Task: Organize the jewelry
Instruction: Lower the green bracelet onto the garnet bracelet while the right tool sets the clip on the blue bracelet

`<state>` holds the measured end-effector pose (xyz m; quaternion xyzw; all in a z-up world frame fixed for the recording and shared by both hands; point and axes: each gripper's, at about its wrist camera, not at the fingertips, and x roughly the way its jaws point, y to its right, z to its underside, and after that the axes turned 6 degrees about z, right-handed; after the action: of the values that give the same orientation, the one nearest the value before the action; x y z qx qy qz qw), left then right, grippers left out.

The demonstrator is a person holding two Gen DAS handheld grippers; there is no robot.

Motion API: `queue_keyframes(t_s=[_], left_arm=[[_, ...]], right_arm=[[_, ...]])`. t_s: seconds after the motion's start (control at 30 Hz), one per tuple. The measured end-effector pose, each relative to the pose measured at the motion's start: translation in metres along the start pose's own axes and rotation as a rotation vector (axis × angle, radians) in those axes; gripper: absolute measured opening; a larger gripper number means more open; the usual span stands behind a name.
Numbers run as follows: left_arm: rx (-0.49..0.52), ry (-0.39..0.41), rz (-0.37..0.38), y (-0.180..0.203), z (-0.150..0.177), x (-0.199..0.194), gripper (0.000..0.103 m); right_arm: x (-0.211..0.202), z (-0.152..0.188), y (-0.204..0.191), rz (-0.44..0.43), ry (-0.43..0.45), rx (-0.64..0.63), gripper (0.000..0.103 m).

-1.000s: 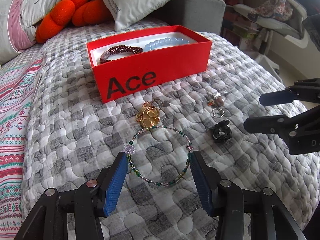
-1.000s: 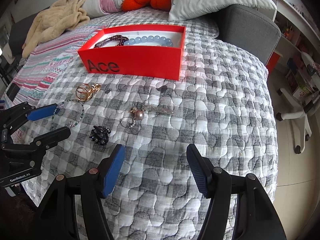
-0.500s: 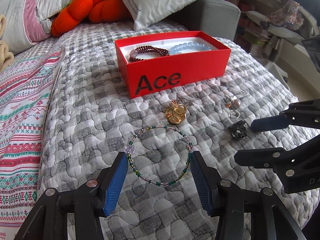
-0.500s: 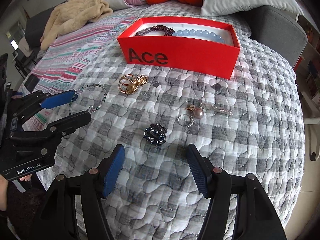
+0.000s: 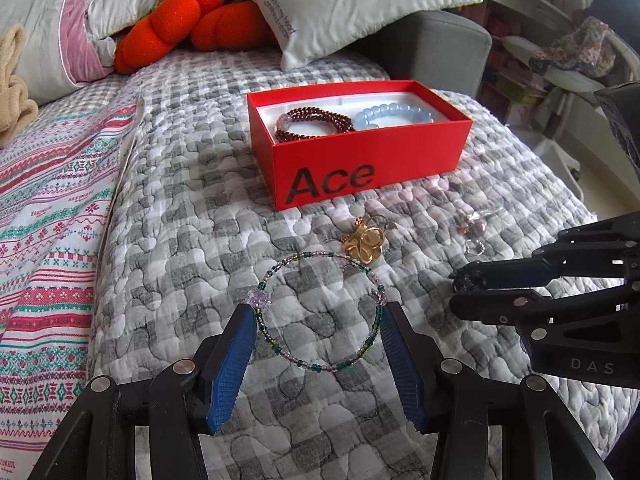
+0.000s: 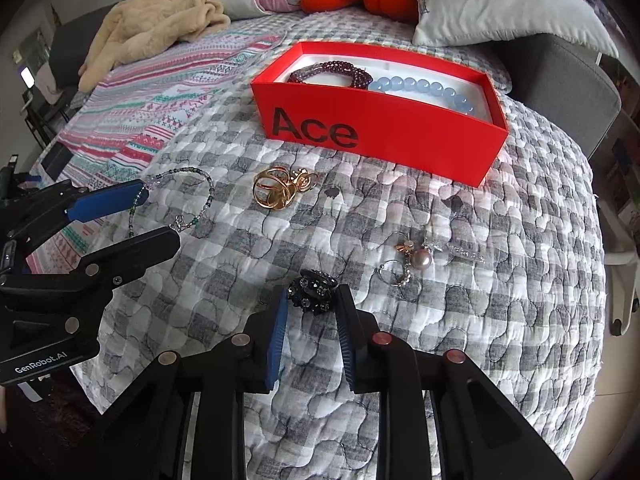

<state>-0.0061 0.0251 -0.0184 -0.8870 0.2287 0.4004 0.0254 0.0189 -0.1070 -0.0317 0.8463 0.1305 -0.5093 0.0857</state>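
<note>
My left gripper [image 5: 318, 312] is shut on a green and pink beaded bracelet [image 5: 320, 366], whose ring spans the gap between the blue pads. A black jewelled ornament [image 6: 314, 288] sits between the fingertips of my right gripper [image 6: 313, 300]. Its jaws are closing and the pads touch the ornament on both sides. In the left wrist view that gripper [image 5: 456, 292] comes in from the right with the ornament [image 5: 466, 278] at its tip. The red "Ace" box [image 5: 360, 168] holds a dark red bracelet [image 5: 316, 122] and a pale blue bead bracelet [image 5: 396, 114].
On the grey checked quilt [image 6: 500, 320] lie a gold ornament [image 6: 276, 192] and a pearl piece with a small ring [image 6: 422, 258]. Pillows and an orange cushion [image 5: 180, 28] are behind the box. A striped blanket [image 5: 48, 200] lies to the left. The bed edge falls away on the right.
My right gripper has moved left over the quilt to the black ornament and narrowed its jaws around it. The left gripper has shifted slightly, still holding the beaded bracelet.
</note>
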Motion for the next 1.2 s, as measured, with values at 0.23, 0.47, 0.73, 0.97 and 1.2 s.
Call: queue_keyframes(t_s=[0.23, 0.47, 0.73, 0.97, 1.2], left_arm=[[-0.034, 0.028, -0.005, -0.006, -0.010, -0.005, 0.054], [-0.055, 0.081, -0.006, -0.007, -0.031, -0.008, 0.054], [-0.117, 0.123, 0.010, -0.015, -0.060, 0.009, 0.054], [-0.153, 0.142, 0.039, -0.019, -0.083, 0.036, 0.054], [-0.139, 0.141, 0.006, -0.014, -0.099, 0.063, 0.054]], right_arm=[[-0.015, -0.009, 0.015, -0.006, 0.046, 0.037, 0.026], [-0.028, -0.025, 0.037, 0.001, 0.114, 0.105, 0.026], [-0.029, -0.049, 0.052, 0.010, 0.180, 0.147, 0.026], [-0.018, -0.068, 0.067, 0.028, 0.230, 0.177, 0.026], [-0.006, -0.080, 0.087, 0.001, 0.244, 0.228, 0.026]])
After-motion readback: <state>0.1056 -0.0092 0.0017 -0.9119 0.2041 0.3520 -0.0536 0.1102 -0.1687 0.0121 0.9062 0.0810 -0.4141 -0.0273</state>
